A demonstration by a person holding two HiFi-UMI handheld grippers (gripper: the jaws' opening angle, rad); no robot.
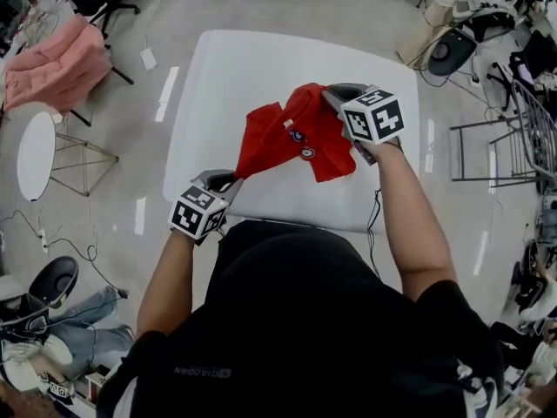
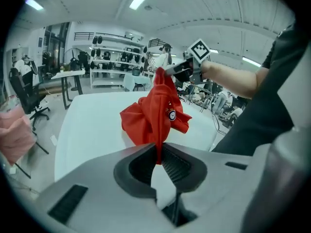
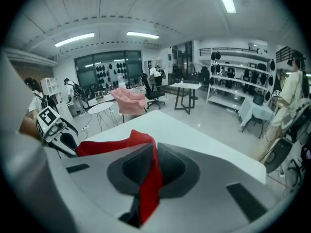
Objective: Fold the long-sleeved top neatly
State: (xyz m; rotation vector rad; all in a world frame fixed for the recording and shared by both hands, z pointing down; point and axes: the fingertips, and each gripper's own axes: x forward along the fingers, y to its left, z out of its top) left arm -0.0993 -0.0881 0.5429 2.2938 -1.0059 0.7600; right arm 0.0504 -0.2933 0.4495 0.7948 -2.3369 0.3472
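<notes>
A red long-sleeved top (image 1: 294, 138) with a small round badge hangs bunched in the air over the white table (image 1: 261, 68). My left gripper (image 1: 228, 179) is shut on one edge of it near the table's front. In the left gripper view a thin red fold (image 2: 158, 149) runs down between the pads. My right gripper (image 1: 334, 94) is shut on the top's other end, higher and farther back. In the right gripper view the red cloth (image 3: 149, 178) is pinched between the pads and trails out toward the left gripper (image 3: 73, 147).
A pink garment (image 1: 54, 59) lies over a chair at the far left, beside a small round white side table (image 1: 35, 153). Office chairs, cables and clutter ring the table on the glossy floor. A black cable (image 1: 376, 212) hangs off the table's right front corner.
</notes>
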